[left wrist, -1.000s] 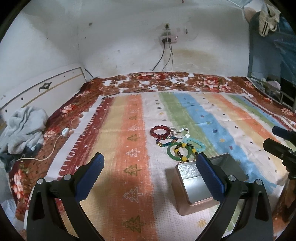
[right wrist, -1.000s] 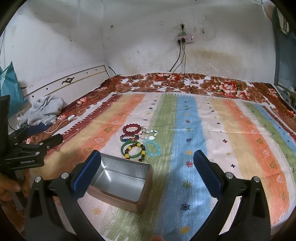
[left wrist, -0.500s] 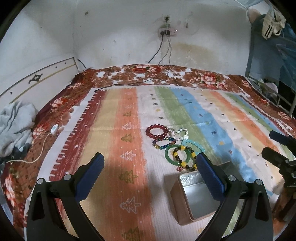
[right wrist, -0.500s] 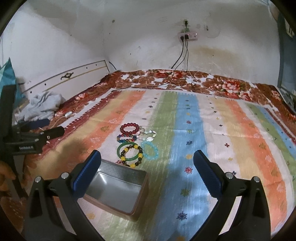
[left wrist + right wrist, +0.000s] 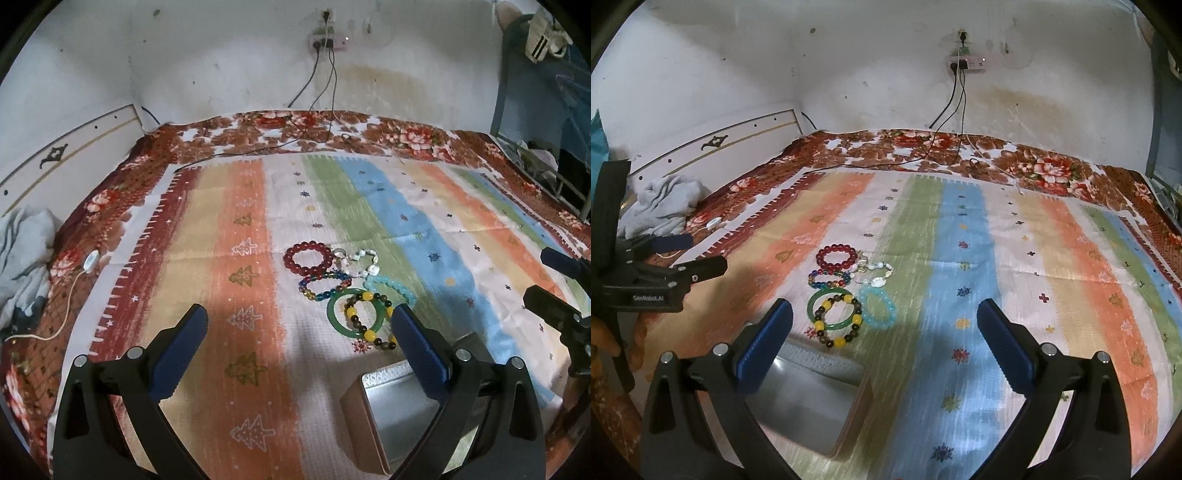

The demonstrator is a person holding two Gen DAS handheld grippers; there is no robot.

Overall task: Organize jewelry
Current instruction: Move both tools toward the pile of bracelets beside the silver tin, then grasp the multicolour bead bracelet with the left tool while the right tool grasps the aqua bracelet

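Observation:
Several bracelets lie bunched on the striped cloth: a red bead one (image 5: 307, 257) (image 5: 836, 256), a white stone one (image 5: 360, 261), a multicolour one (image 5: 324, 285), a green bangle (image 5: 357, 313) (image 5: 832, 307), a yellow-and-brown bead one (image 5: 837, 321) and a pale blue one (image 5: 877, 311). An open metal tin (image 5: 400, 413) (image 5: 809, 400) sits just in front of them. My left gripper (image 5: 300, 343) is open and empty, held above the cloth left of the bracelets. My right gripper (image 5: 884, 341) is open and empty, right of the tin.
The striped cloth (image 5: 1015, 295) covers a floral bedspread (image 5: 295, 129). Grey clothes (image 5: 22, 251) and a white cable with a switch (image 5: 90, 260) lie at the left. Cables hang from a wall socket (image 5: 964, 62). A headboard (image 5: 713, 147) stands at the left.
Both grippers have moved forward, toward the bracelets. The tin has slid lower in both views. Both stay open and empty.

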